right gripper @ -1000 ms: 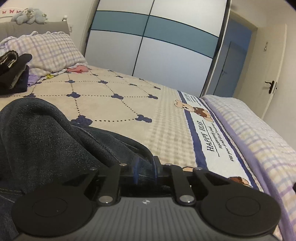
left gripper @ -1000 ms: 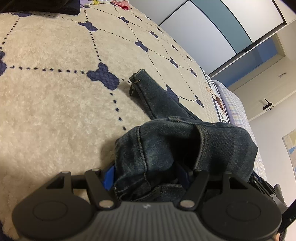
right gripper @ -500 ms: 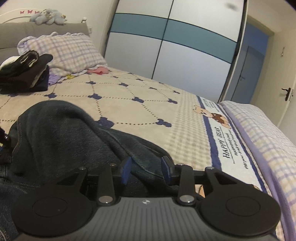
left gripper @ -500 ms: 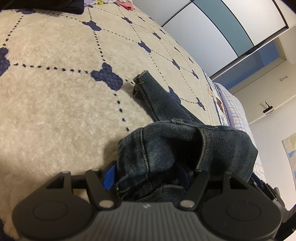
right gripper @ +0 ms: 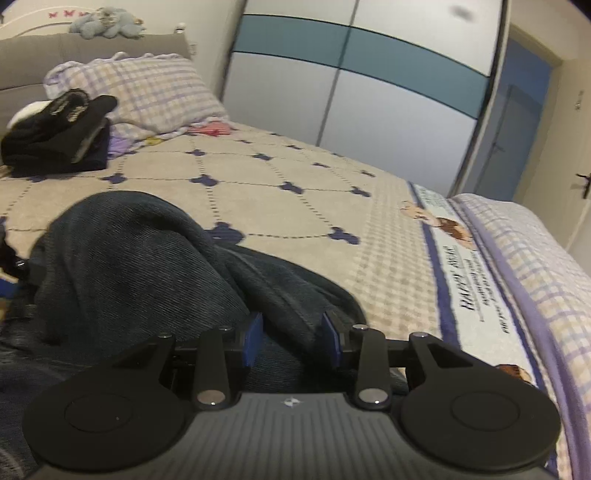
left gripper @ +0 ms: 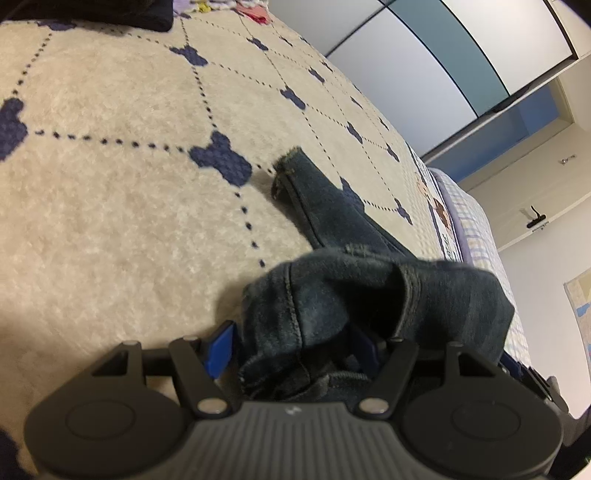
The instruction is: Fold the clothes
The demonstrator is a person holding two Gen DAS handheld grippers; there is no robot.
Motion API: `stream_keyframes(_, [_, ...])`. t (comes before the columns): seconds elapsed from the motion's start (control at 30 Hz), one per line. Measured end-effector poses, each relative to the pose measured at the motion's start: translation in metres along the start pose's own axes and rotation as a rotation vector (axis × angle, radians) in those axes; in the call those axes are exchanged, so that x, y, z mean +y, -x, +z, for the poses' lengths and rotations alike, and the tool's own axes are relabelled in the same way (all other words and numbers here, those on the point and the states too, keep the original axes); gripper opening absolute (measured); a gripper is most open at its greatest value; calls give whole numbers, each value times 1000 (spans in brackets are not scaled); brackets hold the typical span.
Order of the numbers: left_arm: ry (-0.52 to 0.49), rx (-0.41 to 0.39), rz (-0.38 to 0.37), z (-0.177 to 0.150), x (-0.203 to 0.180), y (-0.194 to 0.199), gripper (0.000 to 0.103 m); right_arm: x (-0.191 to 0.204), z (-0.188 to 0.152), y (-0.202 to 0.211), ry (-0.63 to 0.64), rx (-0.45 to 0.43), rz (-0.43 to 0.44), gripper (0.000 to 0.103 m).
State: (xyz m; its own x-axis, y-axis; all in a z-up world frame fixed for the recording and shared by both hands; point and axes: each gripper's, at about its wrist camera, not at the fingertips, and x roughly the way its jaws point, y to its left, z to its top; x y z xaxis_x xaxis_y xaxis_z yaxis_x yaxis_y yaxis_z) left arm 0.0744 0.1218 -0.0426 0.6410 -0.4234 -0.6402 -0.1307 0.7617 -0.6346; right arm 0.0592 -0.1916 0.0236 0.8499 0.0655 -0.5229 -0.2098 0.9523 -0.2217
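Observation:
Dark blue jeans (left gripper: pixel 369 291) lie bunched on the beige bedspread (left gripper: pixel 129 221), one leg stretching away to its frayed hem (left gripper: pixel 291 158). My left gripper (left gripper: pixel 295 343) stands open, its blue pads wide apart, with a thick fold of denim between them. In the right wrist view the jeans (right gripper: pixel 140 266) form a heap at left. My right gripper (right gripper: pixel 291 339) is open, its blue pads apart around a fold of denim.
A pile of black clothes (right gripper: pixel 59 136) sits near a checked pillow (right gripper: pixel 147 96) at the bed's head. A plush toy (right gripper: pixel 107 26) rests on the headboard. A wardrobe (right gripper: pixel 351 96) and a door (right gripper: pixel 580 155) stand beyond the bed. A checked quilt (right gripper: pixel 535 266) lies at right.
My right gripper has opened from shut on the denim and its pads now stand apart. My left gripper's pads have spread a little and the view has shifted slightly.

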Motion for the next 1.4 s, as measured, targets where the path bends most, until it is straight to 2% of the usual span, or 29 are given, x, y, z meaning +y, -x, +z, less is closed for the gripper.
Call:
stream_keyframes(0.33, [36, -16, -9, 1, 10, 2, 68, 11, 4, 4, 81, 2, 31, 38])
stream_keyframes(0.57, [58, -19, -20, 1, 17, 2, 67, 18, 1, -14, 157, 5, -88, 45])
stream_keyframes(0.6, [53, -21, -20, 1, 16, 1, 66, 15, 1, -16, 140, 5, -92, 43])
stream_keyframes(0.67, [34, -26, -17, 1, 14, -1, 64, 8, 0, -20, 94, 11, -82, 25])
stream_keyframes(0.7, [27, -27, -16, 1, 13, -2, 60, 6, 0, -22, 83, 11, -96, 12])
stream_keyframes(0.73, [18, -26, -17, 2, 12, -3, 56, 4, -1, -21, 78, 0, -116, 9])
stream_keyframes(0.77, [5, -24, -20, 1, 10, -3, 45, 3, -1, -18, 73, -19, -132, 9])
stream_keyframes(0.8, [-8, -23, -23, 1, 7, -3, 38, 1, 0, -15, 65, -37, -151, 8])
stream_keyframes(0.87, [-47, -30, -11, 0, 1, -2, 35, -4, 3, -7, 45, -68, -199, 8])
stream_keyframes(1.0, [-107, -43, 20, -2, -9, 2, 34, -25, 8, 11, -26, -108, -327, 8])
stream_keyframes(1.13, [-95, -38, 24, -2, -6, 4, 34, -65, 5, 29, -162, -96, -477, 8])
stream_keyframes(1.27, [-89, -39, 25, -2, -6, 5, 35, -100, -7, 43, -260, -60, -545, 8])
stream_keyframes(1.4, [-90, -44, 31, -3, -6, 6, 36, -124, -22, 52, -305, -17, -609, 8])
